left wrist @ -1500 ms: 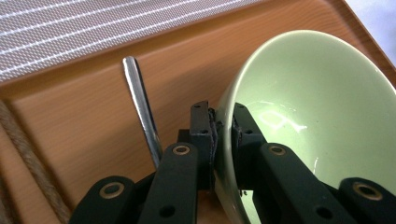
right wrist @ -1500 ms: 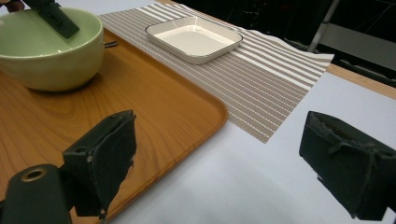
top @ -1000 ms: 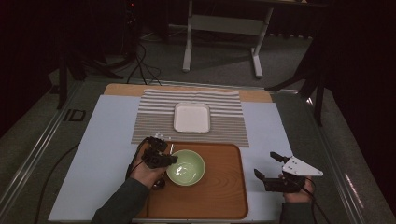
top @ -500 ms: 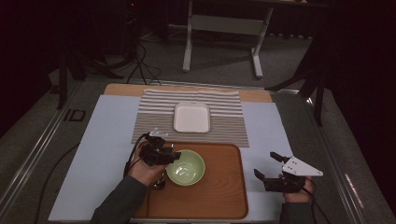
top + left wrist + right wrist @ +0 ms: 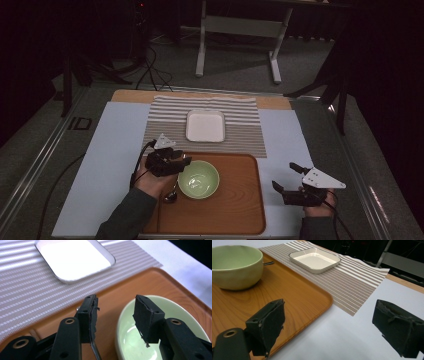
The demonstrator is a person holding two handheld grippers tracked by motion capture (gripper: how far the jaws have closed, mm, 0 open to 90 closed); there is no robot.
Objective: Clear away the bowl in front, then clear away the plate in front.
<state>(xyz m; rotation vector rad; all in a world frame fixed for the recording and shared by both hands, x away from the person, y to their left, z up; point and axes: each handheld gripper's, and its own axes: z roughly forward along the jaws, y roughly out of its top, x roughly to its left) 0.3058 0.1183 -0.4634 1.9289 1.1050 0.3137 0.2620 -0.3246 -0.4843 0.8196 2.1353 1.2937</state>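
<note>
The left gripper (image 5: pixel 181 161) has just been opened beside the bowl (image 5: pixel 198 178); nothing is gripped, and the spoon (image 5: pixel 170 196) is left on the tray (image 5: pixel 235 210). A withdrawal seems called for next. The right gripper (image 5: pixel 286 178) is held wide and empty.

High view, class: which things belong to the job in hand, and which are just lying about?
In the job:
- left gripper, open
- spoon
- green bowl
- wooden tray

Lying about:
- white square dish
- striped mat
- right gripper, open

Black fingers (image 5: pixel 90 312), brass screws, grey sleeves.
</note>
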